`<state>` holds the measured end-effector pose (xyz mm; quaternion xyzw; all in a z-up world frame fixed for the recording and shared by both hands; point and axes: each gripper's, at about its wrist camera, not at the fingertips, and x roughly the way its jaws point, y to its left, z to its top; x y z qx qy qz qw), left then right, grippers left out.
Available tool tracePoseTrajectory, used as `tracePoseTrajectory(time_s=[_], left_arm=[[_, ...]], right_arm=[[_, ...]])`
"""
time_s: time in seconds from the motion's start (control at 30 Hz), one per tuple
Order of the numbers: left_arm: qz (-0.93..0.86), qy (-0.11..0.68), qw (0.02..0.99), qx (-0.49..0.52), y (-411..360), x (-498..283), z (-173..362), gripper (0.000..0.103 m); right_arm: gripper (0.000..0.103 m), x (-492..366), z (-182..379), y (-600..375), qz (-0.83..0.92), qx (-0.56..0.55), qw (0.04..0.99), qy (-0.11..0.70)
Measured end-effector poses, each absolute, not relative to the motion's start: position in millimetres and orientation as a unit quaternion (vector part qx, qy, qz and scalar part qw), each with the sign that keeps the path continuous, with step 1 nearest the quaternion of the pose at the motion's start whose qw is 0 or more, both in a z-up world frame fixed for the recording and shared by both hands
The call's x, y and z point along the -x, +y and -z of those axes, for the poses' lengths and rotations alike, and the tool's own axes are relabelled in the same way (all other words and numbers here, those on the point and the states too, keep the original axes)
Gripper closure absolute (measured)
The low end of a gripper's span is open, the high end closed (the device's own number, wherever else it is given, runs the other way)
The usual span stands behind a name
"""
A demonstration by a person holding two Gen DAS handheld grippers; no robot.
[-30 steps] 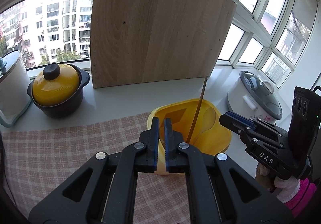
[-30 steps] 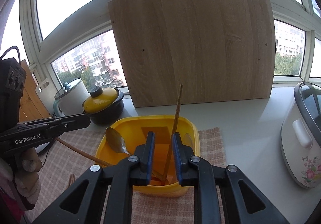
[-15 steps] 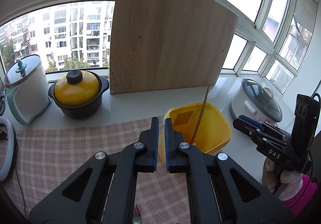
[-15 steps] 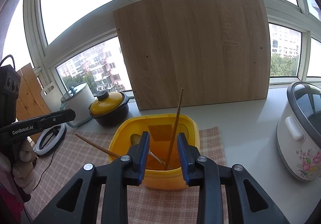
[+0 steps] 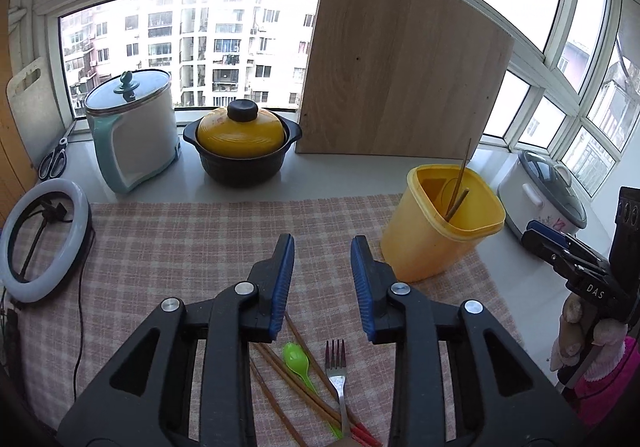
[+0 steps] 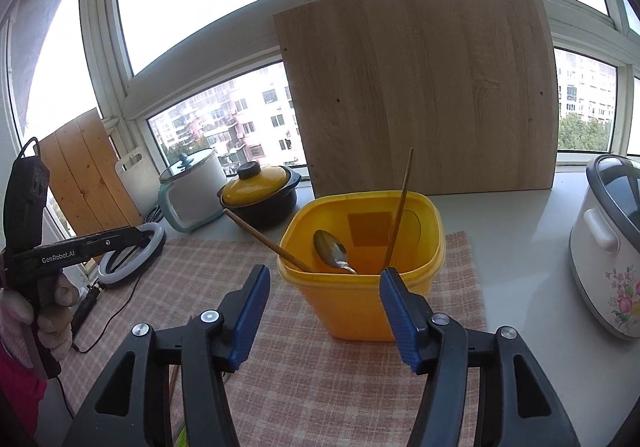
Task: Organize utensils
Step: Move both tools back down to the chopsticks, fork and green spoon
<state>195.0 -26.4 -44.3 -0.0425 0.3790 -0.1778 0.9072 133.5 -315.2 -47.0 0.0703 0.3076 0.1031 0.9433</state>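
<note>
Now both tongs are spread wide and hold nothing; the left tongs (image 5: 322, 279) hover above the checked cloth (image 5: 180, 247) on the desk, with a fork (image 5: 336, 371), green spoon (image 5: 297, 359) and chopsticks (image 5: 288, 379) lying just below at 6 o'clock; the right tongs (image 6: 324, 303) face the yellow bin (image 6: 360, 287) at 12 o'clock, which holds a metal spoon (image 6: 331, 249) and two leaning chopsticks (image 6: 396, 223).

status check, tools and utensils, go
Left tool open, empty, above the green spoon, fork and chopsticks on the mat. Right tool open, empty, before the yellow bin. Bin holds metal spoon, two chopsticks. Nothing in the way.
</note>
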Motion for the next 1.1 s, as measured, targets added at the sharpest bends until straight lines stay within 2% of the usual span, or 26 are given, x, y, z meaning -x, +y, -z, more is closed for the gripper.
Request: tracePoseTrajectory(time_s=[0.1,0.2,0.33,0.43,0.6,0.83,0.93,1.1], left_arm=[[0.164,0.390,0.905,0.048,-10,-185,55,0.073],[0.151,0.405,0.900,0.056,3,-177,67,0.066],[0.136,0.426,0.892,0.063,15,-169,86,0.066],[0.125,0.439,0.887,0.065,20,-161,102,0.061],[0.111,0.460,0.878,0.064,21,-153,127,0.061],[0.113,0.489,0.863,0.050,11,-151,155,0.061],[0.114,0.500,0.857,0.045,5,-152,165,0.061],[0.112,0.511,0.851,0.039,-2,-157,180,0.061]], right_arm=[[0.043,-127,55,-301,-0.120,-0.059,0.939,0.316],[0.038,-123,62,-288,-0.139,-0.049,0.936,0.321],[0.033,-123,77,-268,-0.166,-0.032,0.924,0.342],[0.030,-126,93,-250,-0.187,-0.013,0.913,0.362],[0.030,-133,123,-226,-0.210,0.005,0.895,0.394],[0.031,-151,163,-200,-0.233,0.003,0.864,0.447],[0.039,-159,176,-194,-0.237,0.000,0.853,0.465],[0.044,-172,187,-183,-0.239,0.003,0.844,0.481]])
